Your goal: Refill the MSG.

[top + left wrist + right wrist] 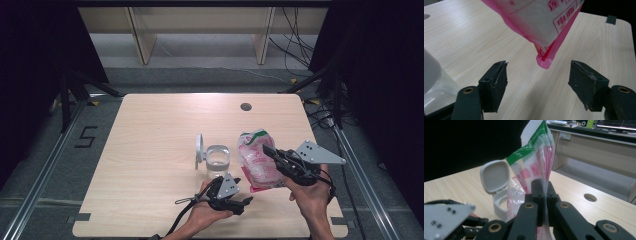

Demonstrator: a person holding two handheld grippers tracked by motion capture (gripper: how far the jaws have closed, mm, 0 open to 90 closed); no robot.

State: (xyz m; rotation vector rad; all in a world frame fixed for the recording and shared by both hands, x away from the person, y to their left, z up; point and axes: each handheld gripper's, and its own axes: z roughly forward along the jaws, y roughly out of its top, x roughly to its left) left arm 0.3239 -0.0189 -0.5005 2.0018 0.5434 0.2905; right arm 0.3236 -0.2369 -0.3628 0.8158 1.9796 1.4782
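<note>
We held one pink-and-white bag (258, 159) off the desk (150, 150) with the right gripper (543, 195), its fingers pinching the film partway up the bag, below the green-banded mouth. It hung near the desk's near right corner, just right of the jar (218, 161). We judged that this grip kept the bag upright with its opening on top, ready to tip toward the jar.

The left gripper (539, 82) sat low by the near edge, its fingers (495, 85) spread wide with nothing between them. The bag's bottom corner hung just ahead of the gap, probably so that we could catch that corner and steady or lift it.

We counted one clear jar, its one hinged lid (495, 176) thrown open so the mouth stood free. There were two grippers, and the desk had one round cable hole (245, 106) near its far edge.
</note>
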